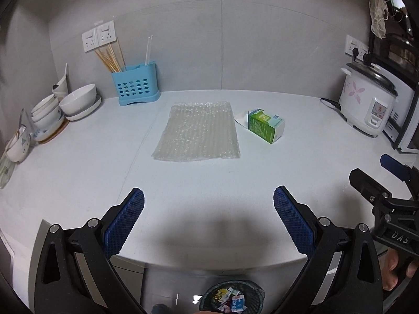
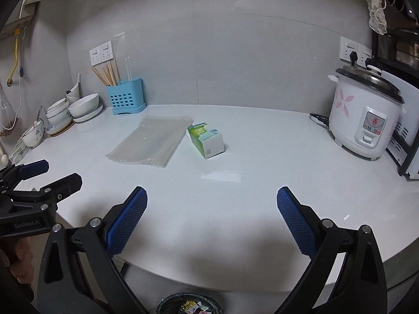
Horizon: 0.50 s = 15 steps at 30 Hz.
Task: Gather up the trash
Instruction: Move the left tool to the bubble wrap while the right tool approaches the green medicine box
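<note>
A: Obs 1. Left gripper (image 1: 208, 198), black frame with blue textured pads: jaws wide apart, nothing between them, held above the near edge of the white countertop (image 1: 78, 172).

B: Confirmed. Right gripper (image 2: 212, 198), same build: jaws also spread, holding nothing. It shows at the right margin of the left wrist view too (image 1: 377, 171), pads parted.

A: Obs 2. Task items. Flat sheet of clear bubble wrap (image 1: 197, 132) lies mid-counter. Small green-and-white cardboard carton (image 1: 267, 125) lies on its side just right of the sheet, apart from it in the left view; in the right wrist view (image 2: 207, 140) its corner sits close to the sheet edge (image 2: 152, 141), contact cannot be told.

B: Obs 3. Round dark bin with a liner (image 1: 233, 298) stands on the floor below the counter's front edge, under the left gripper; small printed cartons inside it.

A: Surroundings: light blue perforated plastic utensil holder (image 1: 136, 83) with wooden chopsticks at the back wall; stacked white ceramic bowls (image 1: 76, 102) far left; white rice cooker with pink flower print (image 2: 366, 123) far right
</note>
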Each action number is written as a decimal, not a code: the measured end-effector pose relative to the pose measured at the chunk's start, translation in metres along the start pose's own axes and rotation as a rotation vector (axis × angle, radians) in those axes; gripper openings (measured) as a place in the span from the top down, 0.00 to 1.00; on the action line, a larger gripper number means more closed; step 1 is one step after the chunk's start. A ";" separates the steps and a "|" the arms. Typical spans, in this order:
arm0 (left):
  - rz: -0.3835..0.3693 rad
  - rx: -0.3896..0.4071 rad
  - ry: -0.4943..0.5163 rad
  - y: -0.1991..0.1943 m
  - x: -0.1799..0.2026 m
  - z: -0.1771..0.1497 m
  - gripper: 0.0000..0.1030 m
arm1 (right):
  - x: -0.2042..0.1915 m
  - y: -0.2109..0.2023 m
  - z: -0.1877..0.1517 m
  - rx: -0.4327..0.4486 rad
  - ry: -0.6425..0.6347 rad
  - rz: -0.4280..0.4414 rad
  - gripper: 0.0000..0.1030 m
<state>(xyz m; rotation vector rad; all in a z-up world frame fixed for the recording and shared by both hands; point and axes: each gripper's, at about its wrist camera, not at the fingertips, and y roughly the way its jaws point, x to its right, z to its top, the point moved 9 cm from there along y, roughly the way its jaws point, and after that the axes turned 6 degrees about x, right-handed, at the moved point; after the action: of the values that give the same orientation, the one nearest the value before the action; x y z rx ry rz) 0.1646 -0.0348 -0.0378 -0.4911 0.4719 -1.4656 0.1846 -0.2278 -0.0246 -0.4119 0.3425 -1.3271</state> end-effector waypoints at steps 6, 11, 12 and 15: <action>0.001 -0.055 0.014 0.068 0.017 0.014 0.06 | 0.022 0.047 0.023 -0.019 0.000 -0.029 0.07; 0.011 -0.089 0.005 0.121 0.028 0.025 0.06 | 0.026 0.090 0.033 -0.046 -0.012 -0.029 0.07; 0.014 -0.096 0.007 0.129 0.029 0.027 0.06 | 0.025 0.101 0.036 -0.054 -0.020 -0.025 0.07; 0.024 -0.120 0.010 0.158 0.033 0.031 0.06 | 0.018 0.126 0.042 -0.072 -0.038 -0.015 0.07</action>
<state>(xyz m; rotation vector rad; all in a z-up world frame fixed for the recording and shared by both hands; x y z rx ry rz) 0.3127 -0.0595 -0.1040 -0.5719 0.5739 -1.4230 0.3163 -0.2180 -0.0474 -0.5002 0.3564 -1.3225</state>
